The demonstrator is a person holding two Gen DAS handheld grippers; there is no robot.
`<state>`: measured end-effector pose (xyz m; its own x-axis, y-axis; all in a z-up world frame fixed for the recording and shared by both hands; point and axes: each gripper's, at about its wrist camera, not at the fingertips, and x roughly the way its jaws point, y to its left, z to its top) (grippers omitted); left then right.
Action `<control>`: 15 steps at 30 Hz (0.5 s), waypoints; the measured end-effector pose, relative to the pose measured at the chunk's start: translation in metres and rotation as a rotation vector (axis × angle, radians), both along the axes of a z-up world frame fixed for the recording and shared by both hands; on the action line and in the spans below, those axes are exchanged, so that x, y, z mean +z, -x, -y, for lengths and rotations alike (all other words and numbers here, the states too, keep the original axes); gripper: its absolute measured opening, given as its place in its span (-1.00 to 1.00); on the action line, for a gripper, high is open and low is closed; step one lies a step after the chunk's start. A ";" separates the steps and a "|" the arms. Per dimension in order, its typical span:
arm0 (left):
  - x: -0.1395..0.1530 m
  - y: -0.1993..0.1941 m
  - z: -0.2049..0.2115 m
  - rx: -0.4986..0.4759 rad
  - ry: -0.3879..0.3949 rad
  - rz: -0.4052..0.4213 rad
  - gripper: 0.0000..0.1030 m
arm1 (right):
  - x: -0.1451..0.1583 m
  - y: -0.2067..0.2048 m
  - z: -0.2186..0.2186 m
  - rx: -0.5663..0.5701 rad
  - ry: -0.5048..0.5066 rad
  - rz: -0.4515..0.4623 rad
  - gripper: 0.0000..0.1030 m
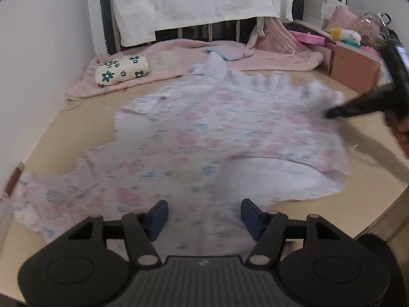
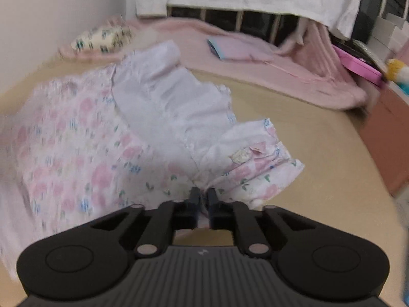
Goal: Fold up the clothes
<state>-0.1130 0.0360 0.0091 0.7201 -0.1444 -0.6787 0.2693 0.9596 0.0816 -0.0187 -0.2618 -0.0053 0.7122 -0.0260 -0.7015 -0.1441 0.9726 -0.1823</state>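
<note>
Pinching only a thin ruffled edge of the floral dress (image 2: 84, 133) in your right gripper (image 2: 203, 195), while your left gripper (image 1: 204, 216) hangs apart above the cloth spread ahead on the beige surface (image 1: 332, 204), you risk that hem slipping free when pulled.

Both grippers have black linkage arms, silver pivot pins, ribbed grey bodies; left gripper (image 1: 204, 215) shows blue pads.

The garment (image 1: 204, 133) lies on the bed (image 1: 76, 122), the blanket (image 1: 179, 53) behind it.
</note>
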 end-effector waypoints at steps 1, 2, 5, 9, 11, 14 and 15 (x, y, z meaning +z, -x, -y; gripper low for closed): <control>0.001 -0.006 -0.007 0.014 -0.020 0.001 0.32 | -0.001 0.015 -0.003 -0.029 0.039 0.004 -0.90; 0.001 -0.012 -0.017 0.029 -0.050 0.007 0.37 | -0.002 0.031 -0.006 -0.052 0.076 0.015 -0.90; -0.001 -0.031 -0.040 0.100 -0.145 0.041 0.46 | 0.000 0.084 -0.028 -0.029 0.100 0.031 -0.87; 0.023 -0.027 -0.054 0.129 -0.161 0.063 0.22 | 0.034 0.125 -0.034 0.077 -0.101 0.062 -0.50; 0.044 -0.011 -0.063 0.075 0.024 0.075 0.39 | 0.053 0.127 -0.030 0.088 -0.167 0.130 -0.15; 0.047 -0.002 -0.045 0.030 0.173 0.043 0.49 | 0.058 0.089 -0.026 0.087 -0.303 0.131 -0.13; 0.040 -0.004 -0.033 0.022 0.184 0.005 0.47 | 0.052 0.070 -0.031 0.084 -0.332 0.100 -0.13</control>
<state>-0.1094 0.0687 0.0496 0.7273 -0.2502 -0.6390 0.2485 0.9640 -0.0946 -0.0890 -0.2310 0.0469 0.7680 0.2535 -0.5881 -0.2235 0.9667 0.1248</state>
